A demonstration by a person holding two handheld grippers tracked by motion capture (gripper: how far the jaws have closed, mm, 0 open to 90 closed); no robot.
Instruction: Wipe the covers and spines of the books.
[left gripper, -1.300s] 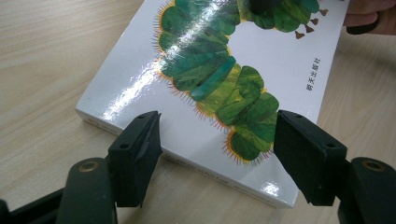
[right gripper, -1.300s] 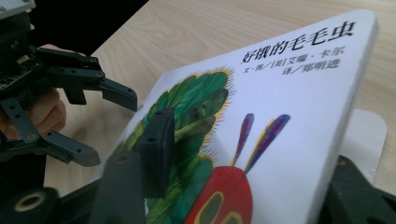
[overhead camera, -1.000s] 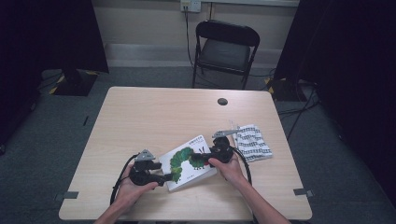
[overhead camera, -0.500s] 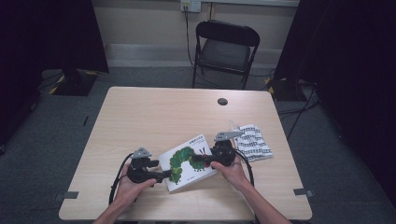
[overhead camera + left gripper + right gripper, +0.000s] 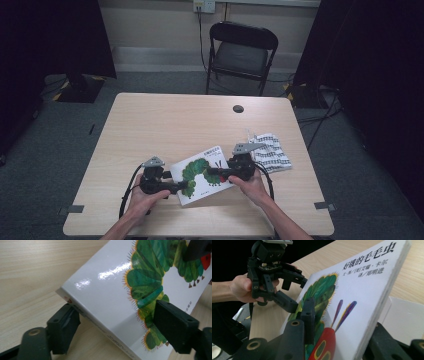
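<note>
A white picture book (image 5: 200, 172) with a green caterpillar on its cover lies near the table's front edge, its right side tipped up. My right gripper (image 5: 211, 172) is shut on that raised side, one jaw on the cover (image 5: 362, 290) and one beneath it. My left gripper (image 5: 182, 186) is open. Its jaws straddle the book's near left corner (image 5: 107, 290), one by the spine and one over the cover. From the right gripper view, the left gripper (image 5: 295, 293) and the hand holding it are at the book's far end.
A black-and-white patterned cloth (image 5: 270, 152) lies just right of the book. A small dark round spot (image 5: 238, 108) marks the wooden table (image 5: 175, 120) near its far edge. A black folding chair (image 5: 240, 50) stands beyond the table.
My left gripper has slid right until its jaws reach around the book's corner. The right gripper and the book have barely moved.
</note>
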